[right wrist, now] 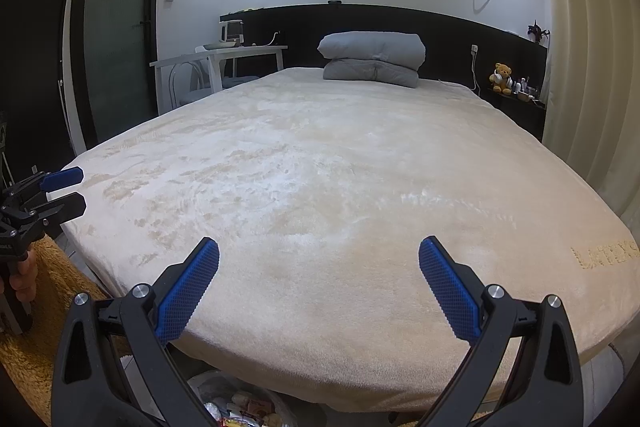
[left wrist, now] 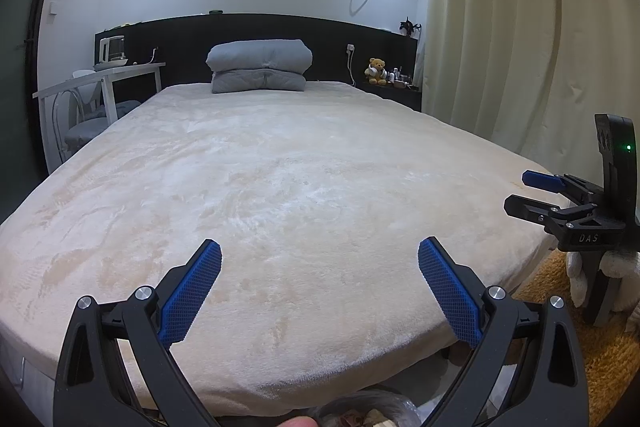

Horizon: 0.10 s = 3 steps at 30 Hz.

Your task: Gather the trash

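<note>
Some trash [right wrist: 244, 407] shows at the 6 o'clock edge of the right wrist view: mixed wrappers and small packets in what looks like a clear plastic bag, down on the floor below the foot of the bed. In the left wrist view a crinkled clear bag [left wrist: 372, 409] with a few scraps inside sits at 6 o'clock too, mostly cut off by the frame.

Neither gripper touches it. The left gripper [left wrist: 320, 263] hangs above the near edge of the bed [left wrist: 280, 187] with its blue-padded fingers spread wide and nothing between them. The right gripper [right wrist: 319, 261] is likewise spread wide and empty over the bed's foot. Each appears in the other's view: the right one at 3 o'clock, the left one at 9 o'clock, both just beside the mattress corners.

A cream plush cover spans the bed. At 12 o'clock a folded grey quilt [left wrist: 259, 65] lies against the dark headboard. A white desk [left wrist: 100, 83] stands at 10 o'clock, a teddy bear [left wrist: 376, 71] at 1 o'clock, and pale curtains [left wrist: 520, 27] at 2 o'clock. An orange shaggy rug [left wrist: 592, 355] lies at 4 o'clock.
</note>
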### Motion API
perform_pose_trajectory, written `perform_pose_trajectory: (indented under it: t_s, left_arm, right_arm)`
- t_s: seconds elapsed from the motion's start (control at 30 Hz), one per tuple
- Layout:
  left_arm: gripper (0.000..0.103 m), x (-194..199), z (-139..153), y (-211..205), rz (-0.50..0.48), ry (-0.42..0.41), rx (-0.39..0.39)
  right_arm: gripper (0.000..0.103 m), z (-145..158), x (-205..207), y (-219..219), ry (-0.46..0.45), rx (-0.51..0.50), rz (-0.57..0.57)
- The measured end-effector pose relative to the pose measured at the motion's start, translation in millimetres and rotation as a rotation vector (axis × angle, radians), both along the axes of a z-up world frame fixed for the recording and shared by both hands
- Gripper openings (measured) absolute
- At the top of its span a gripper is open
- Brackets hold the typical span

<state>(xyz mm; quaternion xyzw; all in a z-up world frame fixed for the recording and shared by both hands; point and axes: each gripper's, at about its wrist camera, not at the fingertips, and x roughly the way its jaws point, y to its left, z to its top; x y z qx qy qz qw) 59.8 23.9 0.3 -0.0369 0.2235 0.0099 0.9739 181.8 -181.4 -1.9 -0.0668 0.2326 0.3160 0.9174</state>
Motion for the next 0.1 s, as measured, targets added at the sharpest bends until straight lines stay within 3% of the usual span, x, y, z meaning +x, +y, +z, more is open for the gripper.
perform_pose_trajectory:
  t_s: [0.1]
  left_arm:
    - [0.097, 0.2, 0.3, -0.2, -0.002, 0.0, -0.003]
  right_arm:
    - [0.099, -0.3, 0.4, 0.1, 0.0, -0.004, 0.001]
